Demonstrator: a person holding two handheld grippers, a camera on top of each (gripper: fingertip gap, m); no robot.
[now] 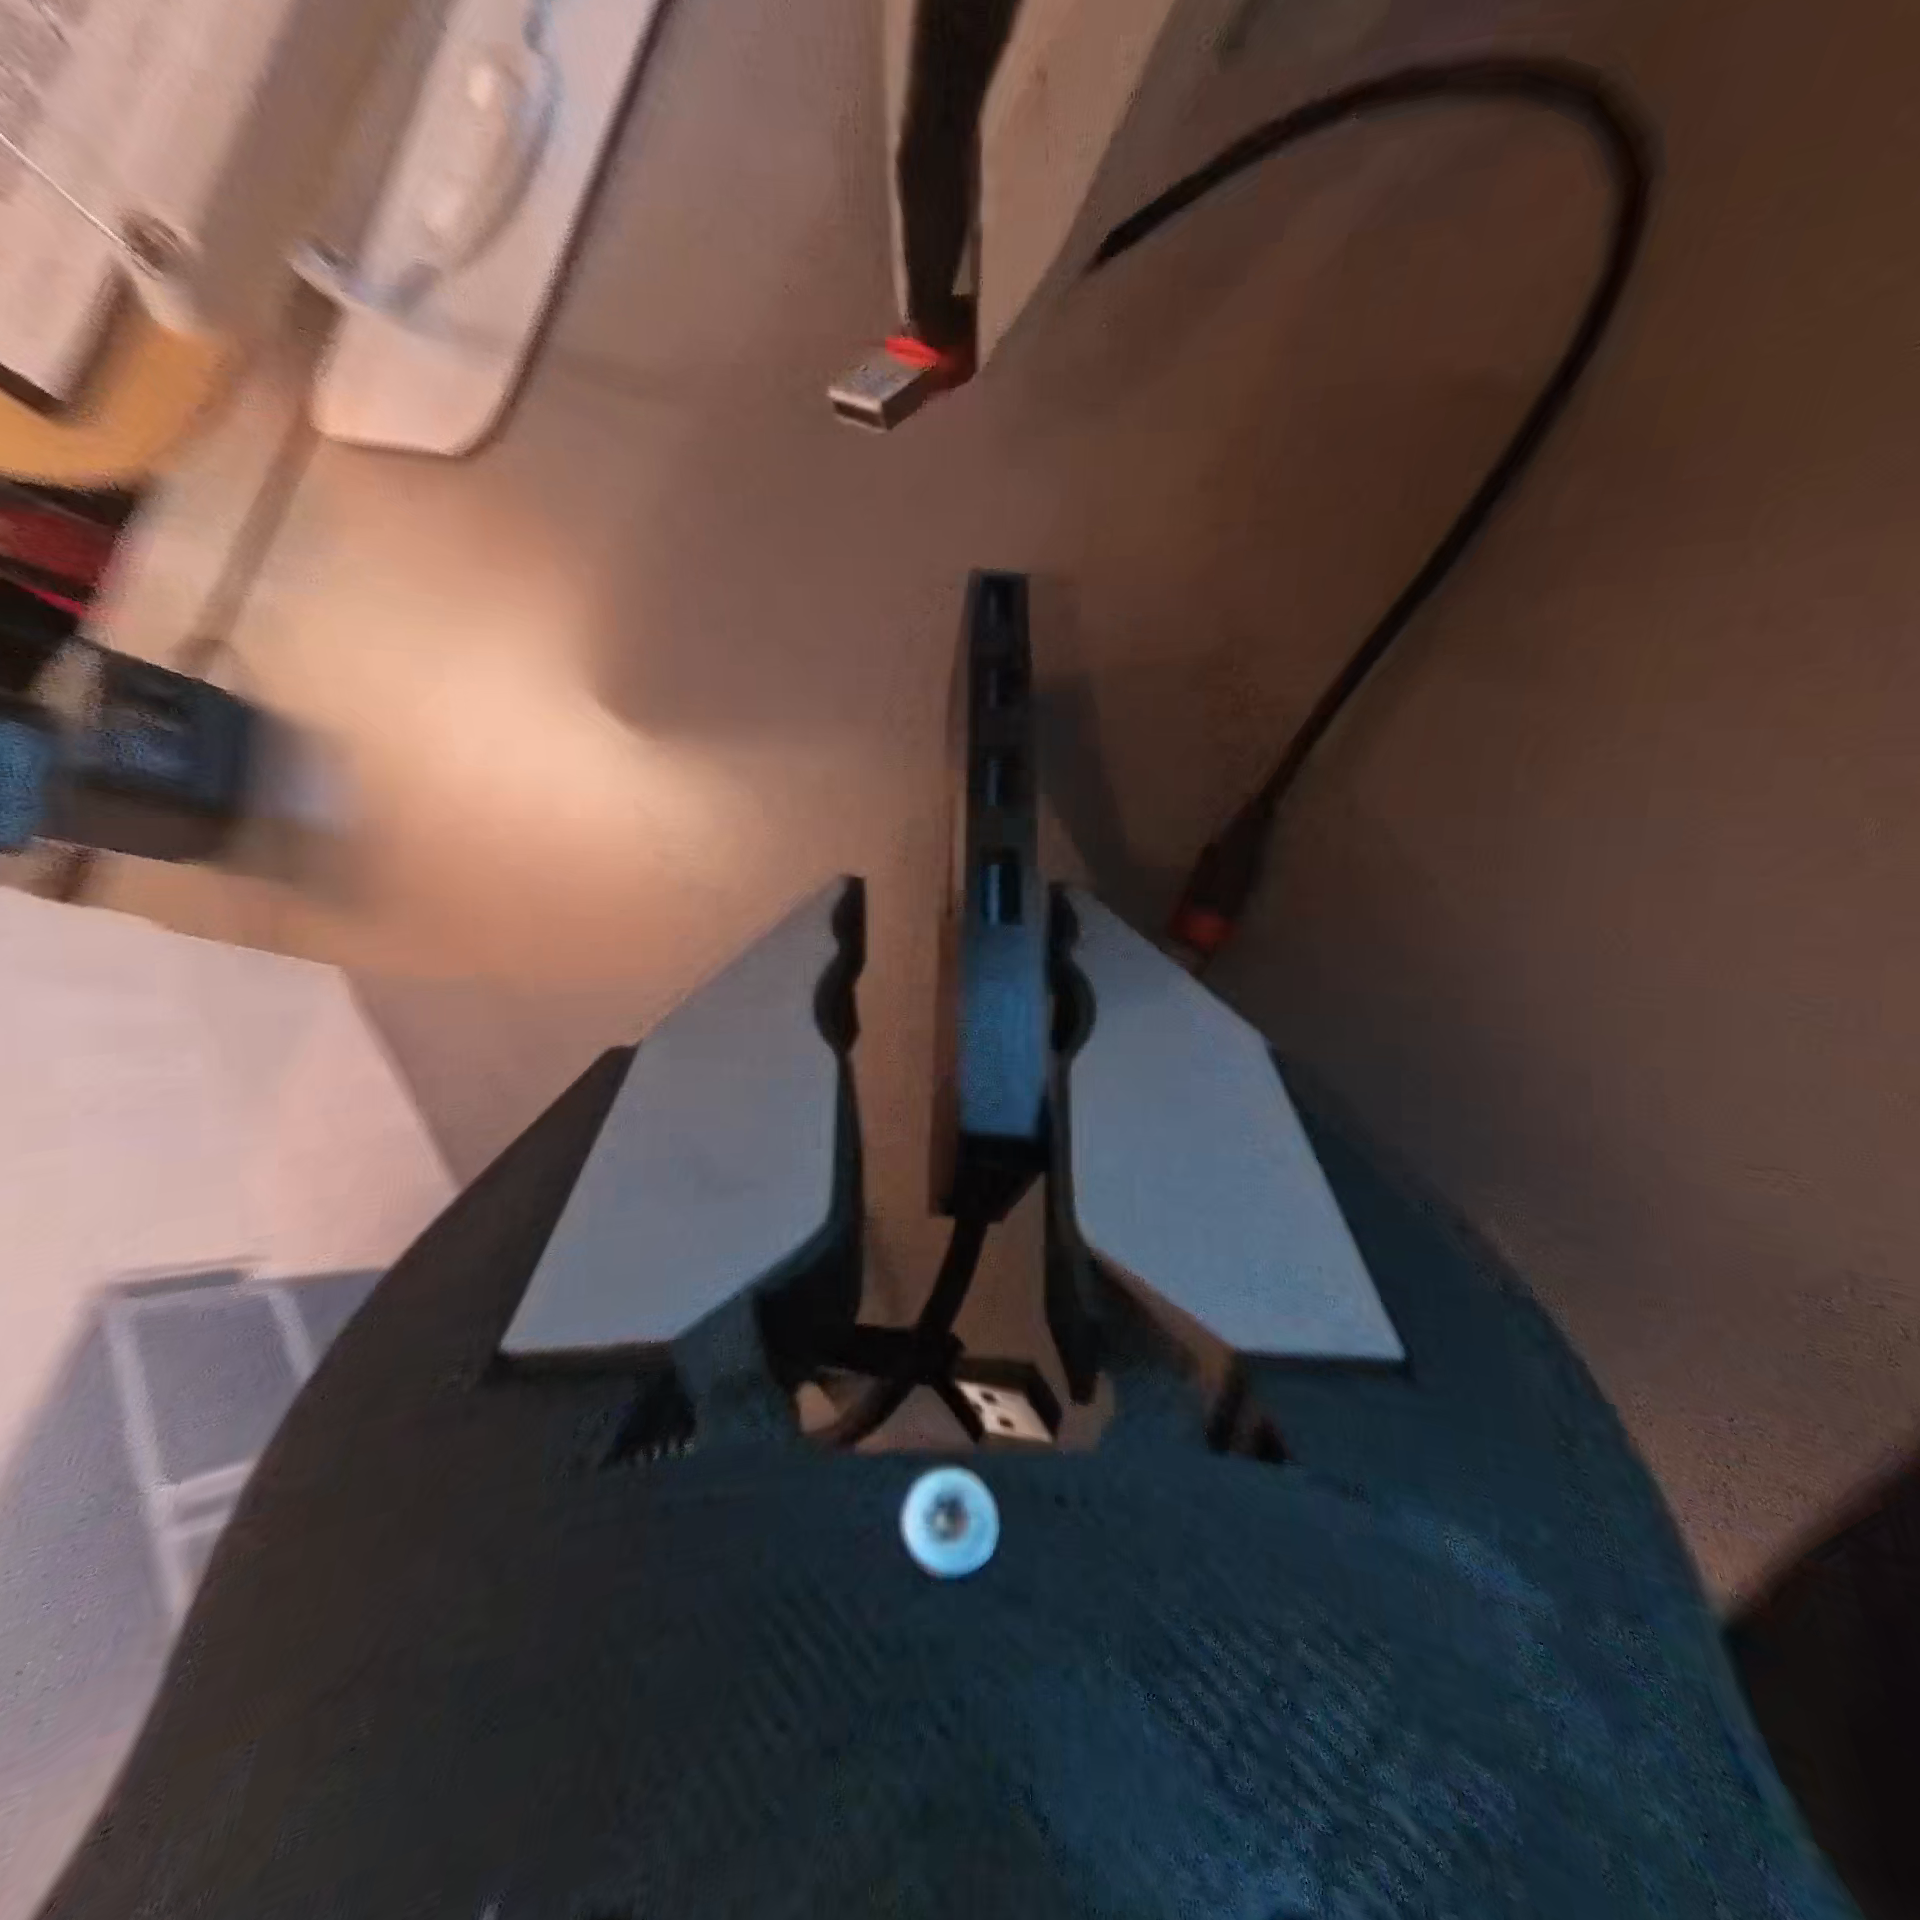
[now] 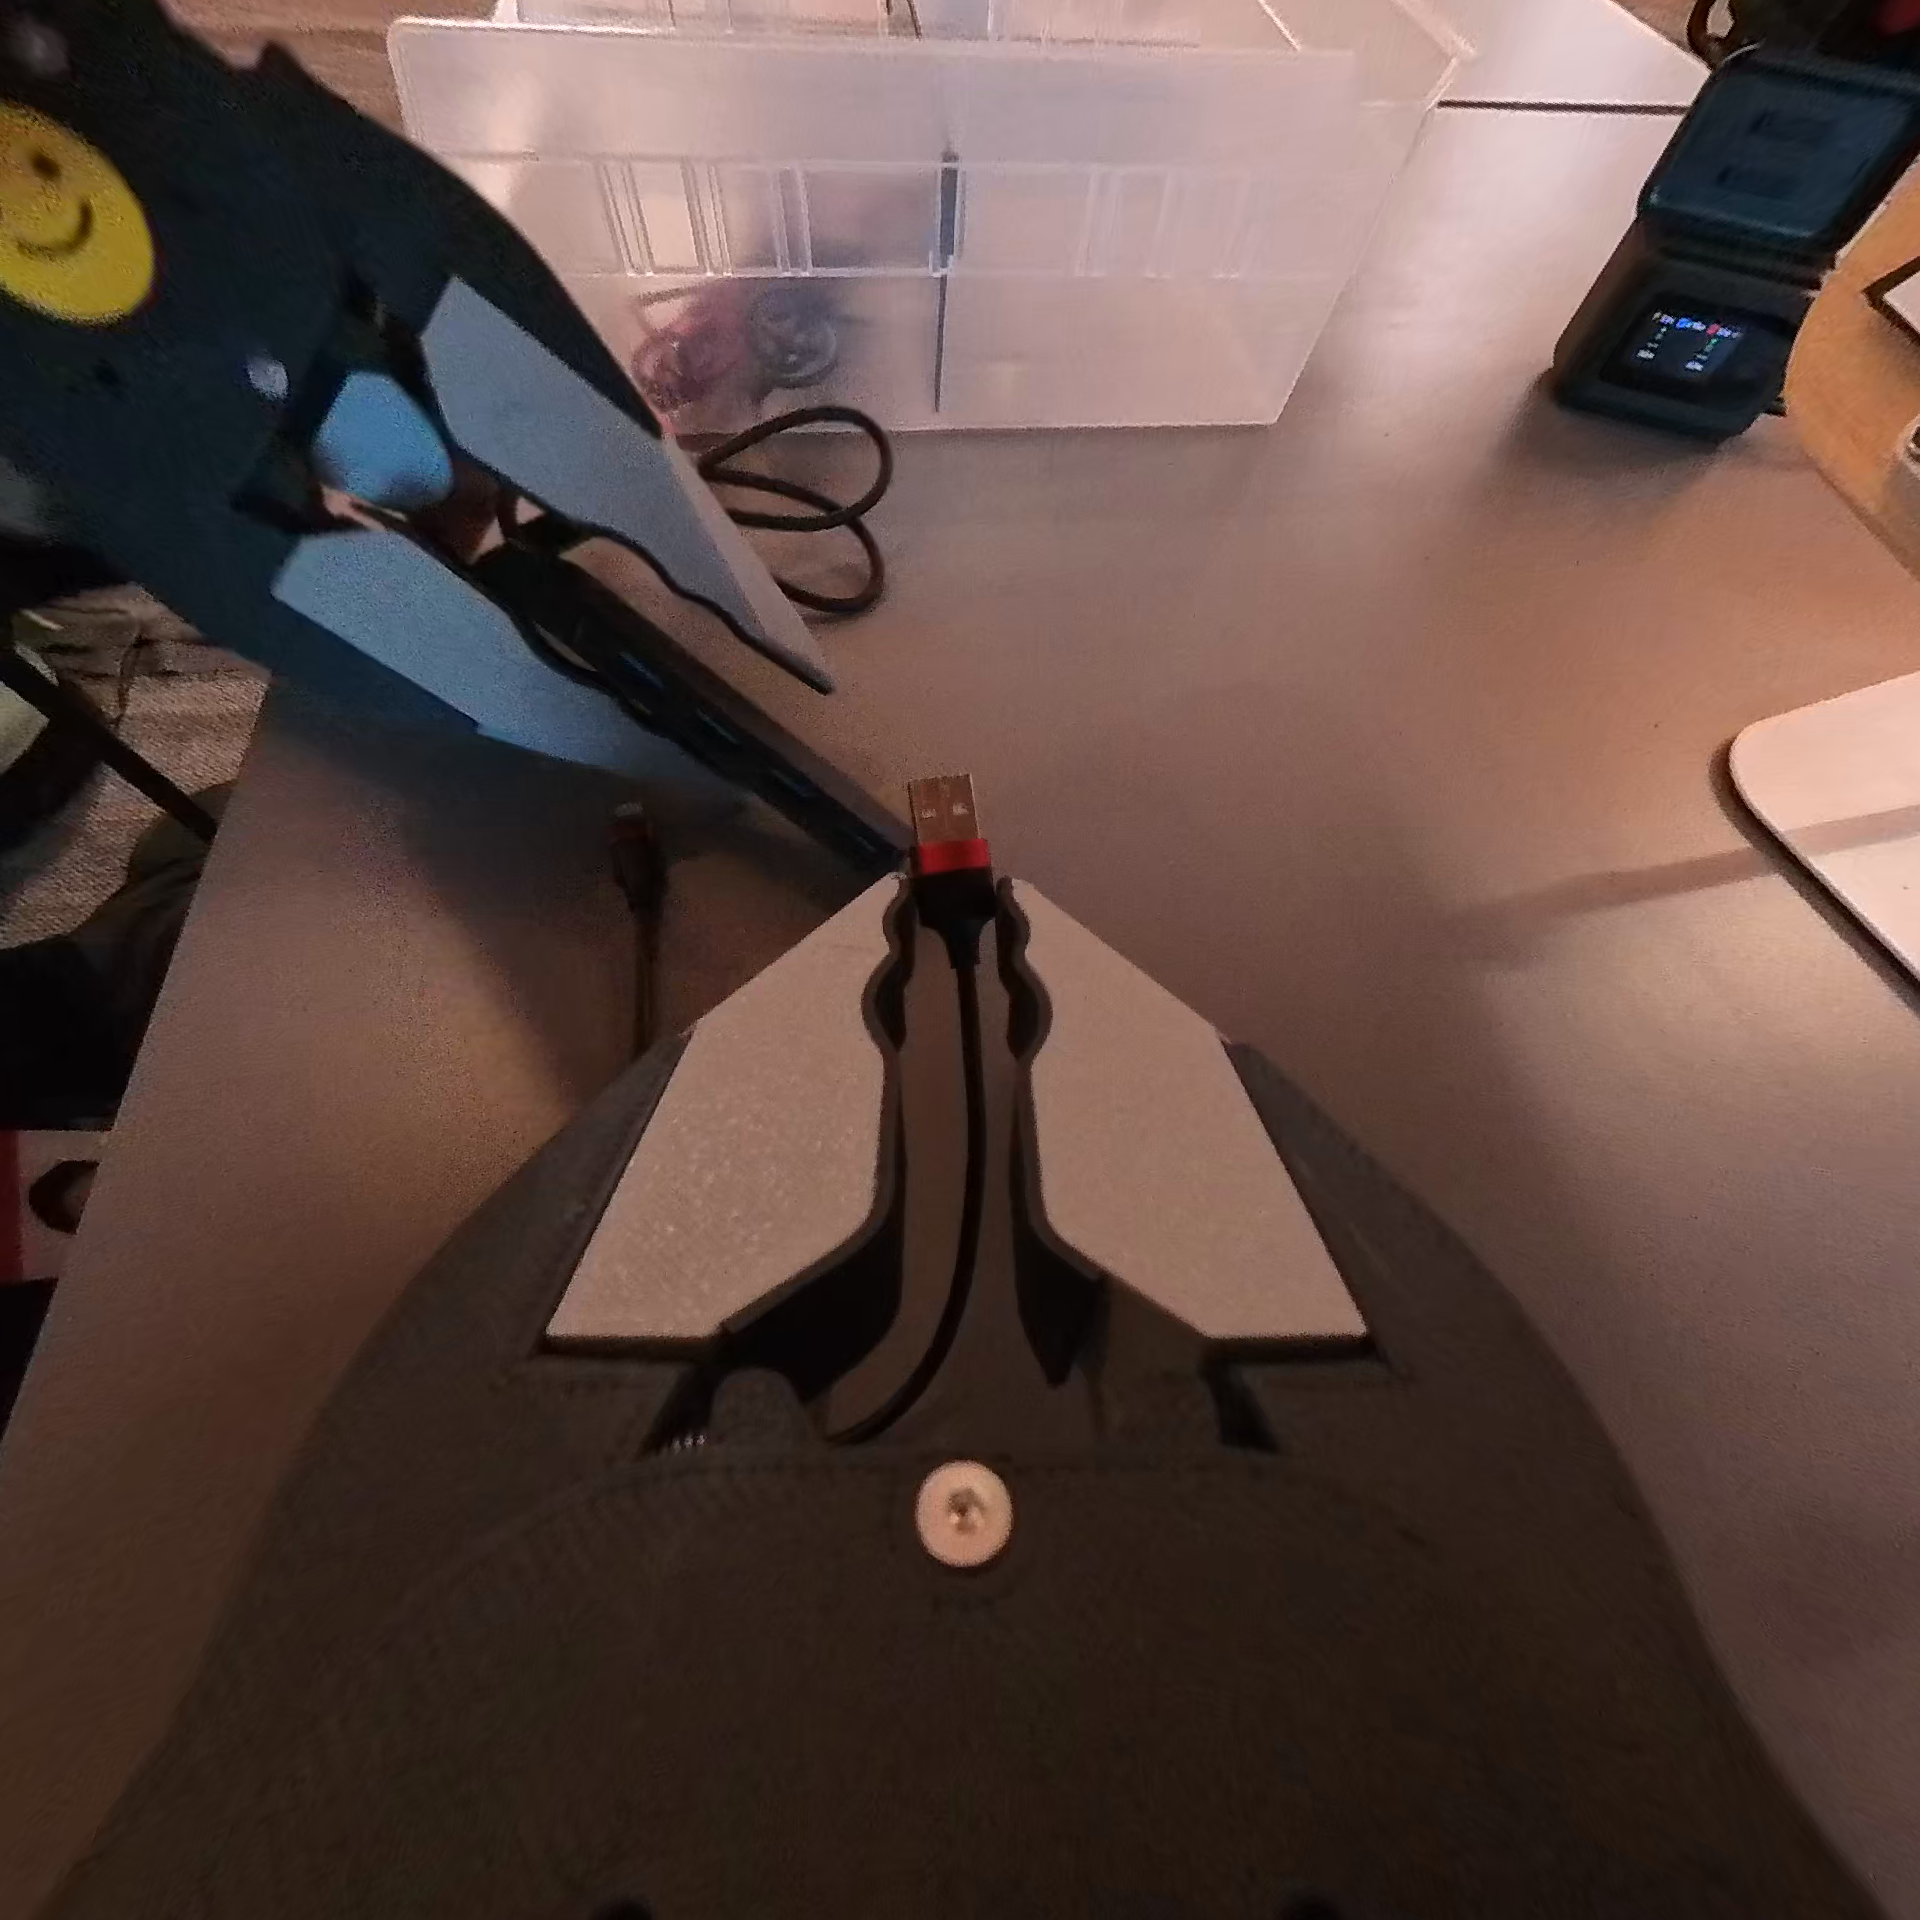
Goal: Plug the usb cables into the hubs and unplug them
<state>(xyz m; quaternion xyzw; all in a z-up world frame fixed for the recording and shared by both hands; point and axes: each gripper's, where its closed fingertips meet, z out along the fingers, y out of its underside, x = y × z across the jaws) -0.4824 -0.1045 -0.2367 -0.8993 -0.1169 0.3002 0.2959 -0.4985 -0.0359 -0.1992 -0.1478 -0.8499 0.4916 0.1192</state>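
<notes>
The right gripper (image 2: 951,883) had its jaws clamped on the USB plug (image 2: 945,826), just behind its red collar, so the metal tip stood out in front. The left gripper (image 1: 956,935) held the black hub (image 1: 995,790) on its edge above the table (image 2: 1351,727). Its jaws were not fully together; the hub lay against one finger, and with the blur I could not tell for sure whether the other finger touched it too. The plug tip was just beside the far end of the hub, not yet inside any port.

From here, I judged that the main risk was a wrong angle. The plug pointed past the end of the hub and not into the row of ports, so a push could strike the housing and turn the hub in a weak grip. The plug could also slip in the jaws, because only its short body was held.

I counted one hub in hand with four ports in a row, two grippers, one plug held, a second red-collared connector (image 1: 1205,914) lying on the table, and one coiled black cable (image 2: 821,509) before the clear plastic organiser (image 2: 1143,208).
</notes>
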